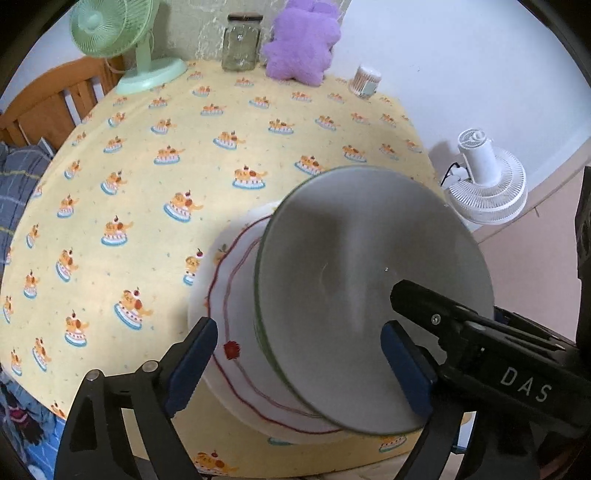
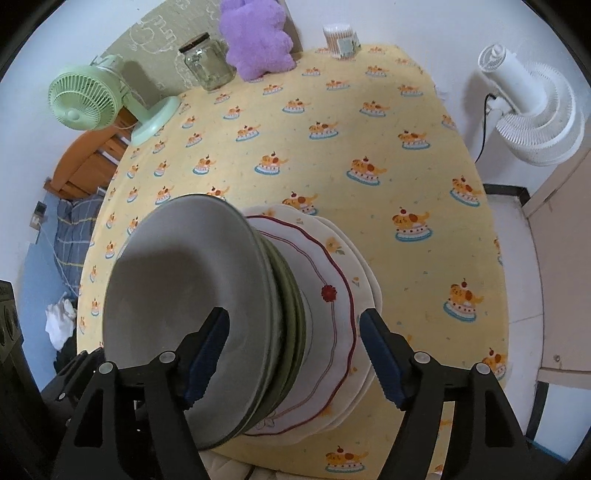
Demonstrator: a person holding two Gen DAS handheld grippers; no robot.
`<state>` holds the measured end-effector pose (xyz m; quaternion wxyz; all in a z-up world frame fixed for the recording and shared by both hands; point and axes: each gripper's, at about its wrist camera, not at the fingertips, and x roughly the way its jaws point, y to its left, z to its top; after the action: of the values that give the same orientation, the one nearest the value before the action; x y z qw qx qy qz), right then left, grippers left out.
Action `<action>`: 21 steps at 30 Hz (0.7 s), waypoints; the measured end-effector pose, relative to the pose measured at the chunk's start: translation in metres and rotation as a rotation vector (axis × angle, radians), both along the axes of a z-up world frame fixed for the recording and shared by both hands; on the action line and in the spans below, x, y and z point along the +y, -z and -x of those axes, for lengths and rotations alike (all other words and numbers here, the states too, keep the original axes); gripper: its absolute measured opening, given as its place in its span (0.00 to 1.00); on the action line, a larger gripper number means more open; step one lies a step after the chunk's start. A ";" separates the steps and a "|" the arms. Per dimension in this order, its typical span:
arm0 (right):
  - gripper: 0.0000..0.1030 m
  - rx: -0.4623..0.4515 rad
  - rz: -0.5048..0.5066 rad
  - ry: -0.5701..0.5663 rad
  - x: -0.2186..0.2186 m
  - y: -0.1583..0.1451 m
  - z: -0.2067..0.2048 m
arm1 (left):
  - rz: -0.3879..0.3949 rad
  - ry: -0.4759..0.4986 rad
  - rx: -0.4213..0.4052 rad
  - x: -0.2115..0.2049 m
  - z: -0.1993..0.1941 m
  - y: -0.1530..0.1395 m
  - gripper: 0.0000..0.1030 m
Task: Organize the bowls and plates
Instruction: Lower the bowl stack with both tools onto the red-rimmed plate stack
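A grey bowl (image 1: 351, 258) (image 2: 177, 280) tops a stack near the table's front edge. Under it sit green bowls (image 2: 291, 295), and these rest on white plates with a wavy red line (image 1: 236, 295) (image 2: 332, 266). My left gripper (image 1: 299, 363) is open, with the bowl's near rim and the plate edge inside its wide gap and no pad touching them. My right gripper (image 2: 295, 354) is open too, one pad over the bowl's hollow and the other beyond the plates' rim. One black finger (image 1: 417, 302) of the right gripper reaches over the bowl in the left wrist view.
A yellow cake-print tablecloth (image 1: 147, 184) covers the table. Along the far edge stand a green fan (image 1: 110, 29), a glass jar (image 1: 240, 44), a purple plush (image 1: 301, 40) and a tub of cotton swabs (image 1: 365, 81). A white fan (image 1: 487, 184) stands off the right side.
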<state>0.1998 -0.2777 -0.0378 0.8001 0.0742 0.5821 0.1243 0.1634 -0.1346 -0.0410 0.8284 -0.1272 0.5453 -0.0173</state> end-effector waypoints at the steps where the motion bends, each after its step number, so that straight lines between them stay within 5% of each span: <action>1: 0.74 -0.013 0.006 0.006 0.001 -0.004 0.003 | -0.005 0.008 -0.012 0.001 0.002 -0.003 0.89; 14: 0.74 -0.293 0.185 0.139 0.046 -0.075 0.052 | -0.051 0.096 -0.225 0.052 0.025 -0.055 0.91; 21: 0.78 -0.415 0.194 0.212 0.095 -0.083 0.086 | -0.169 0.113 -0.344 0.099 0.049 -0.067 0.92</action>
<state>0.1140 -0.1830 0.0453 0.9143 0.0305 0.4038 -0.0044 0.1145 -0.0353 0.0256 0.9147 -0.0215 0.4017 -0.0396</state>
